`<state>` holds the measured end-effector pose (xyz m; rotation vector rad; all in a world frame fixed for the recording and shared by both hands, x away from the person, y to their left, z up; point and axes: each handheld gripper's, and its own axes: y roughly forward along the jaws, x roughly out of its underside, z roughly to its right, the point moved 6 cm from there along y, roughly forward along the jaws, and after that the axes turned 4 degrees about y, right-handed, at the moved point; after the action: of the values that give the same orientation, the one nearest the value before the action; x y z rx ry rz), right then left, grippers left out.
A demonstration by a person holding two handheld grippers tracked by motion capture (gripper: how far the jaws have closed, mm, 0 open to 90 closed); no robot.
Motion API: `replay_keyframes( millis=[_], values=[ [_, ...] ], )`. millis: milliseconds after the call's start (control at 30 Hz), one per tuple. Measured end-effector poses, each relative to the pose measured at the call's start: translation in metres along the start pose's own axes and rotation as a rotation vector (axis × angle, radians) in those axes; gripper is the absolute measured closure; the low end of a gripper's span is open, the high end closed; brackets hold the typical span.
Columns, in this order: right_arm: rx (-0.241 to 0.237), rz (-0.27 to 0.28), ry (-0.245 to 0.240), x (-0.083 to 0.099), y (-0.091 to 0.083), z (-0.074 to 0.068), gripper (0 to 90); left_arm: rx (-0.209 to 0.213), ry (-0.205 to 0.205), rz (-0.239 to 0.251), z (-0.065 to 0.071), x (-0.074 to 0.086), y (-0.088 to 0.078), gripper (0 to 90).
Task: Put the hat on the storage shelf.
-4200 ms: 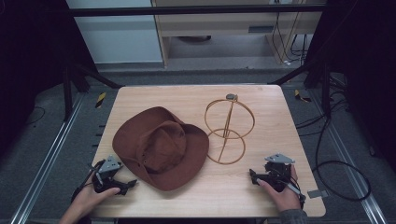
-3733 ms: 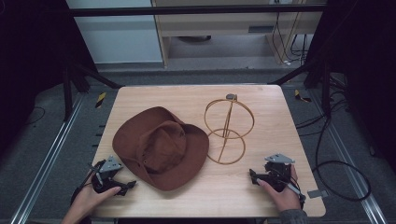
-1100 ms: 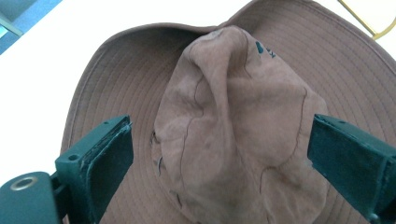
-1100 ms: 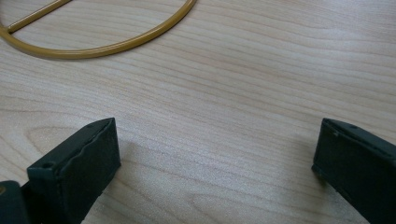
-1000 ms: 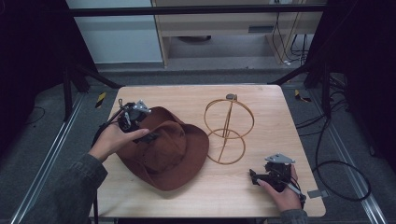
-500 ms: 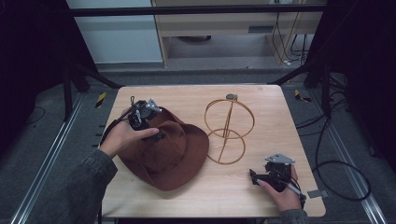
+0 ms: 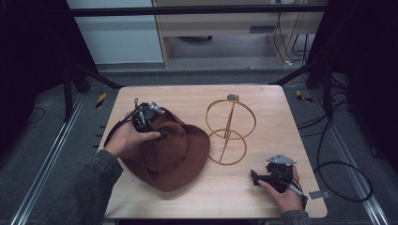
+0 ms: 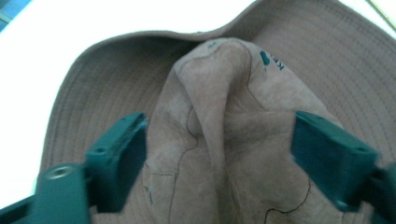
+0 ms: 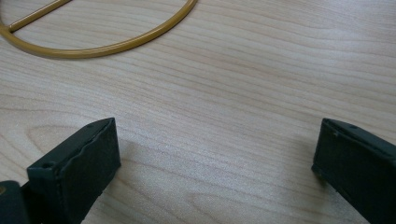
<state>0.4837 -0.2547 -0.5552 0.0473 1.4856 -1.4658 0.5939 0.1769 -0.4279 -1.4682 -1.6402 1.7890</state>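
Hat [image 8: 224,140] crown sits between left tongs [image 8: 219,154], jaws just closing, pads not yet pressing; right tongs [image 9: 215,163] open over bare desk [image 9: 233,93].

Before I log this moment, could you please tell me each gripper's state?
Left gripper: open, jaws just closing around the brown hat's crown, pads not yet pressing.
Right gripper: open, empty, over the table.

- Your hat [image 7: 171,152] lay on the table's [image 7: 263,192] left half, the wire stand [image 7: 228,131] just to its right.
- Your left gripper [image 7: 148,119] sat over the hat's crown [image 8: 229,121]; your right gripper [image 7: 265,177] rested near the stand.
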Motion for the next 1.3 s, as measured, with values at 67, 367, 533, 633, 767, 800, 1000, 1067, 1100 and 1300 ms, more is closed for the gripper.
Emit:
replay_keyframes(
  millis=[67,367,533,633,767,800,1000,1067,1100,1300],
  values=[
    [0.0,0.0,0.0,0.0,0.0,0.0,0.7,0.008,0.003,-0.006,0.0,0.002,0.003,25.5],
    [0.0,0.0,0.0,0.0,0.0,0.0,0.7,0.048,-0.023,-0.006,-0.001,0.008,0.009,38.0],
    [-0.001,0.001,-0.001,0.0,0.0,0.0,0.7,0.071,-0.011,-0.027,0.0,0.01,0.011,47.9],
    [0.0,0.0,0.0,0.0,0.0,0.0,0.7,0.081,0.002,-0.034,0.001,0.01,0.012,53.3],
    [0.0,0.0,0.0,0.0,0.0,0.0,0.7,0.087,0.011,-0.064,0.0,0.012,0.013,61.3],
    [0.0,0.0,0.0,0.0,0.0,0.0,0.7,0.087,0.011,-0.064,0.0,0.012,0.013,63.1],
    [0.0,0.0,0.0,0.0,0.0,0.0,0.7,0.092,0.007,-0.087,-0.002,0.019,0.009,74.0],
    [0.0,0.0,0.001,0.0,0.0,0.0,0.7,0.089,0.013,-0.091,-0.003,0.02,0.007,77.8],
    [0.0,0.0,0.001,0.0,0.0,0.0,0.7,0.089,0.018,-0.091,-0.003,0.021,0.006,77.8],
    [0.0,0.0,0.0,0.0,0.0,0.0,0.7,0.102,0.023,-0.087,-0.004,0.024,0.004,86.9]
  ],
)
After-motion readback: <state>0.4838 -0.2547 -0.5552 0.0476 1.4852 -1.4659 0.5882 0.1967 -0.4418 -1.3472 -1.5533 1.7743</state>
